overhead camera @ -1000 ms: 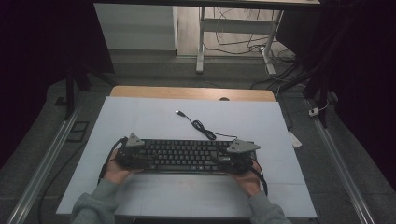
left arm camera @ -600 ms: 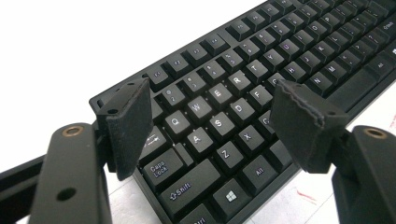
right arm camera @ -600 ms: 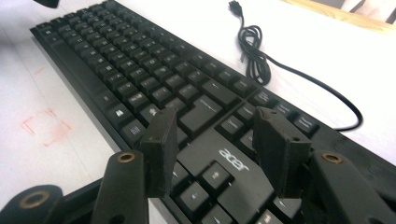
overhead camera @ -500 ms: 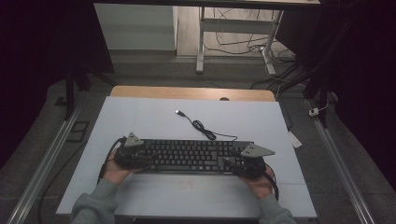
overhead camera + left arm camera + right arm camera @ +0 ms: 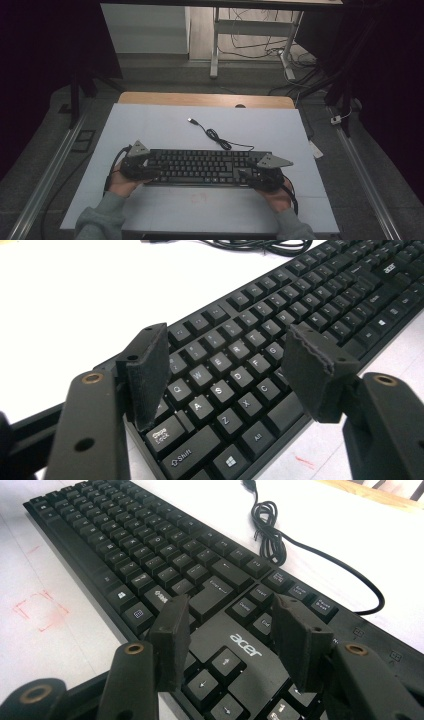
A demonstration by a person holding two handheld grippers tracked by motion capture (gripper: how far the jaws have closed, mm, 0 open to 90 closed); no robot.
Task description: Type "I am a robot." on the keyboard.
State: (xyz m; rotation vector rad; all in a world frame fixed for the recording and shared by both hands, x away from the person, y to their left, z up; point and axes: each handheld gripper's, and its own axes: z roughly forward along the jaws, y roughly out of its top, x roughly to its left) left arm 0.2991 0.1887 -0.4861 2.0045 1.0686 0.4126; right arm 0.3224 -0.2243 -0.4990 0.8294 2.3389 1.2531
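Observation:
A black keyboard [image 5: 205,166] lies across the white table top, its cable [image 5: 215,135] coiling back to a loose USB plug [image 5: 191,120]. My left gripper [image 5: 149,172] is at the keyboard's left end. In the left gripper view its jaws [image 5: 227,365] stand apart above the letter keys [image 5: 220,385]; they have just been closing a little, with nothing pinched. My right gripper [image 5: 248,175] is at the keyboard's right end. Its jaws [image 5: 232,630] hang open over the arrow keys [image 5: 215,667] and the brand label, gripping nothing.
The white table top [image 5: 150,125] ends in a wooden strip [image 5: 205,99] at the back. A faint red square mark [image 5: 200,197] sits in front of the keyboard. Metal rails [image 5: 50,170] run along both sides of the table. Desk legs and cables stand behind it.
My right gripper has shifted slightly to the right at the keyboard's end. The keyboard and the left hand have stayed in place.

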